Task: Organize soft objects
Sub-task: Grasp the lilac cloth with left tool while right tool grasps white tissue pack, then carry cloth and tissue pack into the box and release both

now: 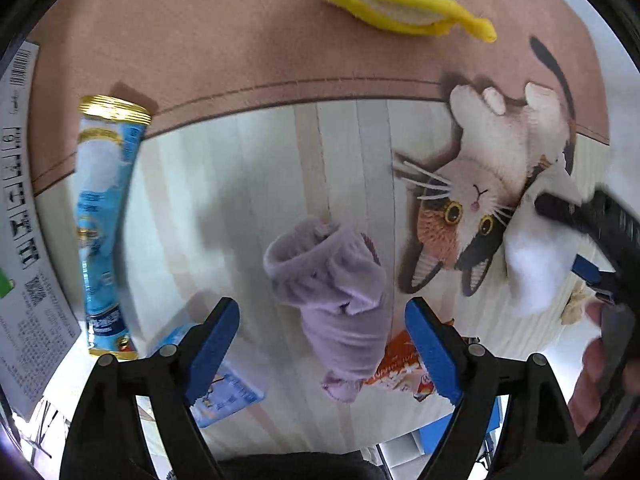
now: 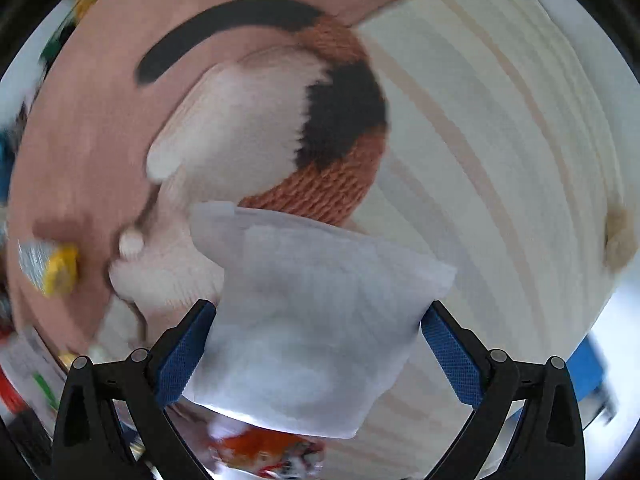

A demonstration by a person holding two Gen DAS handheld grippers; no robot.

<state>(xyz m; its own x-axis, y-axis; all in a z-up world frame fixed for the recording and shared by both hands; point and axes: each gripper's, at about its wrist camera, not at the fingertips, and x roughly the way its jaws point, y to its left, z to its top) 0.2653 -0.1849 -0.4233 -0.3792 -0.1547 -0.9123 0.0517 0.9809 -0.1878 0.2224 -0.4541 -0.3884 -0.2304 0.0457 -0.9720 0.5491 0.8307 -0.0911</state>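
Observation:
A crumpled lilac sock (image 1: 336,292) lies on the cat-print mat (image 1: 240,184). My left gripper (image 1: 322,344) is open, its blue pads on either side of the sock, just above it. A white folded cloth (image 2: 316,328) lies between the pads of my open right gripper (image 2: 316,354); the pads do not press it. In the left wrist view the same white cloth (image 1: 536,264) lies at the right, beside the printed cat, with the right gripper (image 1: 576,216) over it. A yellow-edged scrubbing pad (image 1: 384,0) lies at the far edge.
A blue snack tube (image 1: 104,220) lies at the left. A white printed box (image 1: 24,240) is at the far left. A blue packet (image 1: 224,392) and an orange packet (image 1: 400,372) lie near my left gripper. A beige fluffy thing (image 2: 618,240) sits at the right.

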